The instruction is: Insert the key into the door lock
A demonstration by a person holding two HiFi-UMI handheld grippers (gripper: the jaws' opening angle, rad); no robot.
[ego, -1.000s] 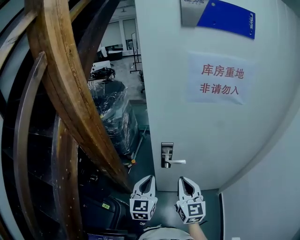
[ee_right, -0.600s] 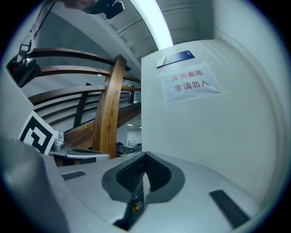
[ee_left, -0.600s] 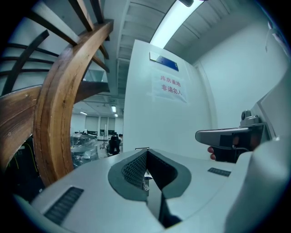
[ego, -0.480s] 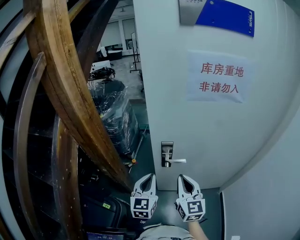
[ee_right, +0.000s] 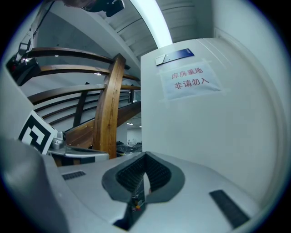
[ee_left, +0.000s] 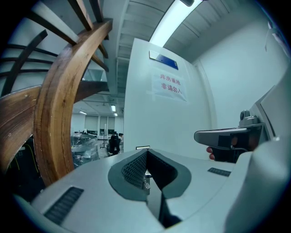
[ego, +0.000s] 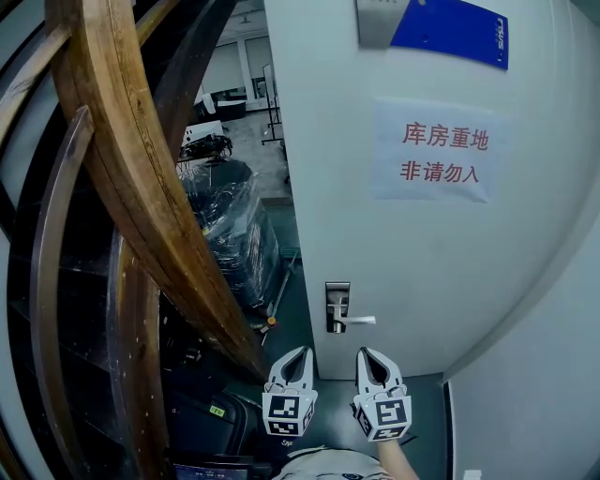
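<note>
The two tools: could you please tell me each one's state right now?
Left tool: closed on a small metal piece, possibly the key.
Right tool: closed; nothing clearly between its jaws.

A paper sign [ego: 431, 152] on the door [ego: 375, 244] reads 库房重地 非请勿入 in red; print on the blue plate [ego: 450, 28] is illegible.

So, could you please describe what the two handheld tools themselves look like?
The left tool and right tool both have smooth, pale grey shells that taper to a rounded tip. Each carries a white cube at its rear, printed with black square markers. In the gripper views, dark ribbed pads line a V-shaped notch, and dark ridged strips sit on the shell.
</note>
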